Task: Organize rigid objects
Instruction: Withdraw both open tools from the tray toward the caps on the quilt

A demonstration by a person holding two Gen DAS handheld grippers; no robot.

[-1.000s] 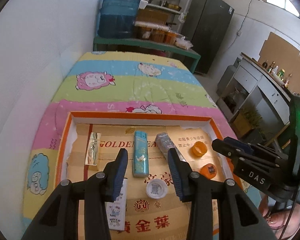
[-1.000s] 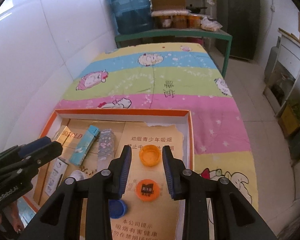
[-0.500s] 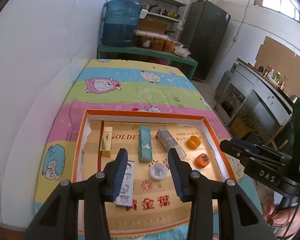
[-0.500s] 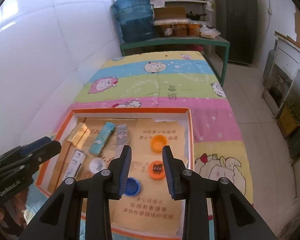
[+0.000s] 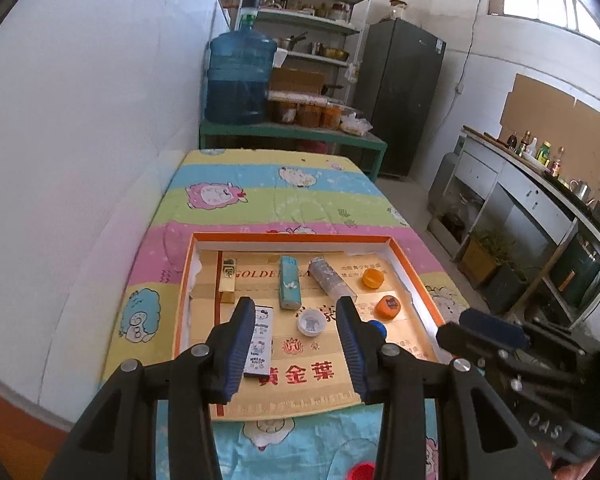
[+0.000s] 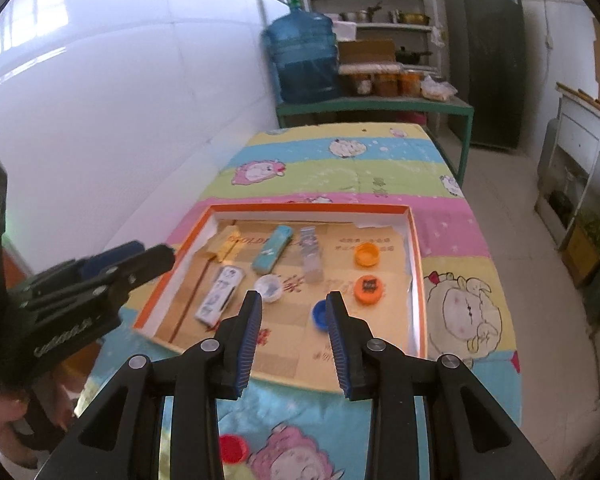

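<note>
An orange-rimmed shallow box (image 5: 410,266) (image 6: 415,240) lies on the cartoon bedsheet. In it lie a gold lighter (image 5: 228,280), a light-blue lighter (image 5: 289,286) (image 6: 272,249), a clear patterned lighter (image 5: 331,278) (image 6: 311,249), a white Hello Kitty lighter (image 5: 259,334) (image 6: 219,294), a white cap (image 5: 311,323) (image 6: 269,286), two orange caps (image 5: 372,279) (image 5: 388,306) (image 6: 367,255) (image 6: 368,289) and a blue cap (image 5: 377,326) (image 6: 320,315). My left gripper (image 5: 296,344) and right gripper (image 6: 294,338) are both open and empty, held above the box's near edge.
A red cap (image 6: 233,449) lies on the sheet in front of the box. A white wall runs along the left. Beyond the bed stand a green bench with a blue water jug (image 5: 240,80), shelves and a dark fridge (image 5: 400,92). Cabinets line the right.
Both grippers have pulled back and up from the box, so the whole box and the sheet in front of it now show. Nothing in the box has moved.
</note>
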